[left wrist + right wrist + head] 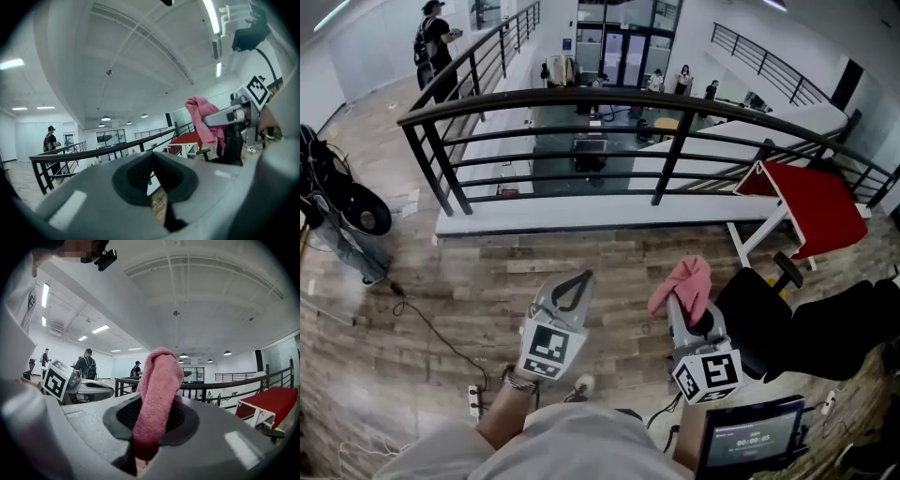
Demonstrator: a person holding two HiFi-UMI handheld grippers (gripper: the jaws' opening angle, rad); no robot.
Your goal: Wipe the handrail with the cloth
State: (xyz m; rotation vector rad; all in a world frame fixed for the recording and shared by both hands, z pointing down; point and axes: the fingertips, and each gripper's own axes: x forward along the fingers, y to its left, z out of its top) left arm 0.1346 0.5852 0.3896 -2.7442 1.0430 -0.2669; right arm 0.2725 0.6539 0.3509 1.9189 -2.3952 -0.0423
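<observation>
Clenching the pink cloth in my right gripper, I am finding the handrail well ahead of it, running left to right across my front, with my left gripper closed on nothing alongside.

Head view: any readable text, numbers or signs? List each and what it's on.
"00:00:05": on the dark screen, lower right; the digits are small, so the reading is unsure.
Line above those digits: too small to read.
Square markers on the cubes of the left tool and right tool: patterns, no words.
Pink cloth in the right tool: no label shows.
</observation>
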